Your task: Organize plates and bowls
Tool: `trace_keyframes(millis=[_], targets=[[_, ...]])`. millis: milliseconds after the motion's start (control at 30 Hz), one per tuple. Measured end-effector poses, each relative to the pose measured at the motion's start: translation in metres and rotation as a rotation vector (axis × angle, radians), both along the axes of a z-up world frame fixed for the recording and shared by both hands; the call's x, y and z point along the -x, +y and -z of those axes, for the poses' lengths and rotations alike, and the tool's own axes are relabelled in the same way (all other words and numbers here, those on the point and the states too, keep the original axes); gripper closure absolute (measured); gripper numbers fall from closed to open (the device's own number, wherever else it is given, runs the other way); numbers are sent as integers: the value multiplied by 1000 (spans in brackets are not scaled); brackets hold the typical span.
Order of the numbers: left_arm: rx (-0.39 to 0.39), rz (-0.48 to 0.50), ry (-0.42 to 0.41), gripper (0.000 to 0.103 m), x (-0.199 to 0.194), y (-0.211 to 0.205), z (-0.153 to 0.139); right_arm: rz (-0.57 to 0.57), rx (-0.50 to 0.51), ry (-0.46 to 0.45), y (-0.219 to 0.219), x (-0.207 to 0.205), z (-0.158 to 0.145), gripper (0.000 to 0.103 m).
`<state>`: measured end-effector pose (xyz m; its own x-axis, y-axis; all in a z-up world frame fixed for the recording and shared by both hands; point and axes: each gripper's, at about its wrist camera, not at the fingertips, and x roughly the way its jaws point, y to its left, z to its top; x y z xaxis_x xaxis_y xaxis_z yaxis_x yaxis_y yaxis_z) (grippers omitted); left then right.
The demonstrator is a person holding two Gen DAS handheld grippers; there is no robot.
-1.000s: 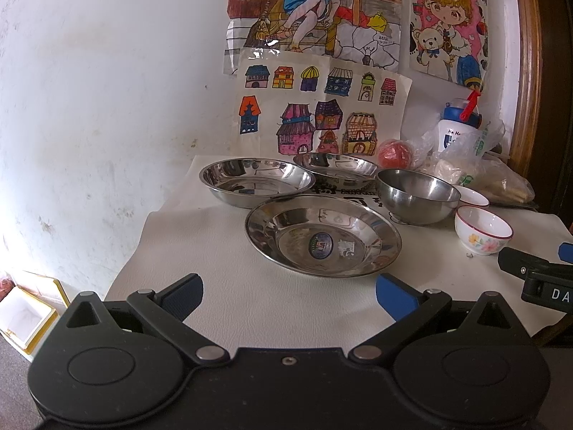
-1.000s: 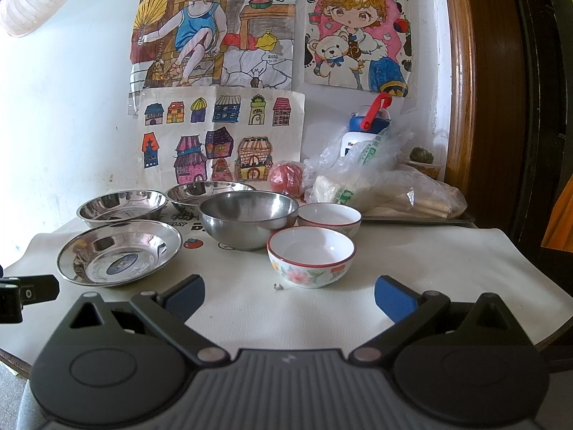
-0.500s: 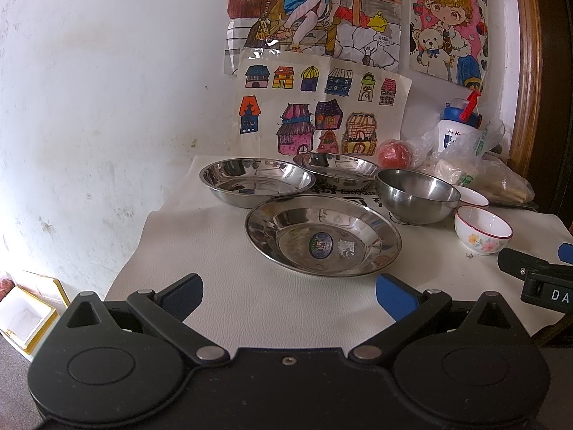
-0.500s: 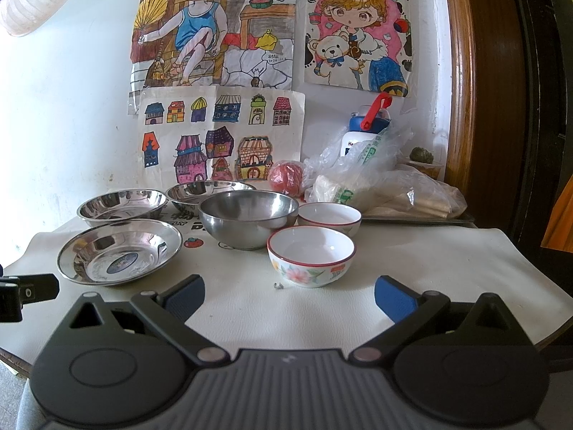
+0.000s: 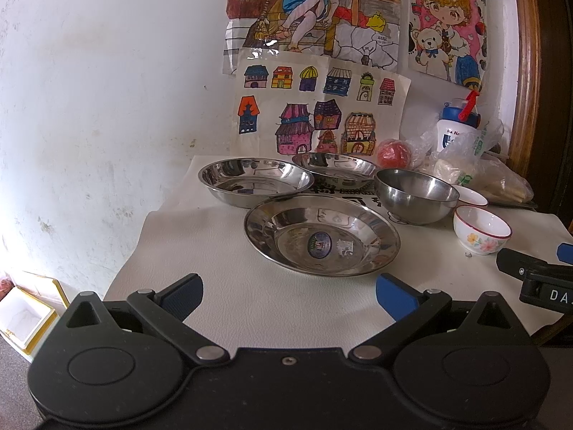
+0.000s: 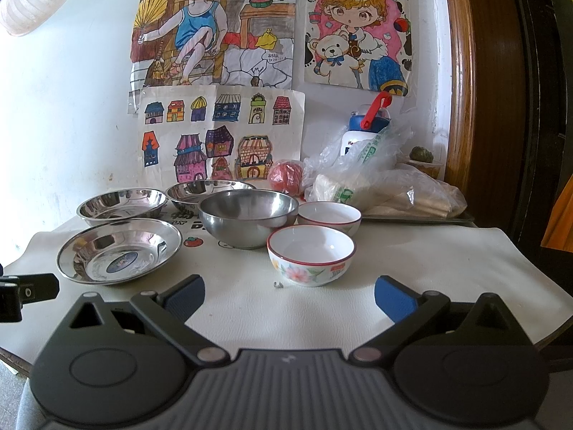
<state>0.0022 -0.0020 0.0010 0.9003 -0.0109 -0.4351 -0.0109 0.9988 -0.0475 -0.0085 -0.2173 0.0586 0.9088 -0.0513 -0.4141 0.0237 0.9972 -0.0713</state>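
Left wrist view: left gripper (image 5: 288, 292) hovering at the table (image 5: 222, 308) front edge, jaws spread wide, nothing pinched. Stickered steel plate (image 5: 321, 234) nearest, two steel dishes (image 5: 255, 180) toward the back edge, steel bowl (image 5: 416, 195) beside, floral bowl (image 5: 481, 228) toward the right edge.

Right wrist view: right gripper (image 6: 289, 295) also spread wide, empty, facing the floral bowl (image 6: 311, 253). Second white bowl (image 6: 328, 216) just behind, steel bowl (image 6: 248, 217) left of both, stickered steel plate (image 6: 119, 250) near the left edge.

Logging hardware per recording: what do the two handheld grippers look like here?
Both match: black linkage arms with silver pivot pins, round black housings, blue fingertip pads. The left gripper has a smooth black body, the right gripper a ribbed grey one; white letters "DA" mark its side. No cables or sleeves visible.
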Motion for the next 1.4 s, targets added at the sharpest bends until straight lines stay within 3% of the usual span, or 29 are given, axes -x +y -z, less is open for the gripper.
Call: trace_keyframes(millis=[967, 1400], targets=[[3, 1, -10, 1, 2, 0, 0, -3, 3, -2, 1, -1, -1, 0], [-30, 35, -63, 1, -14, 16, -27, -150, 82, -24, 2, -15, -22, 0]])
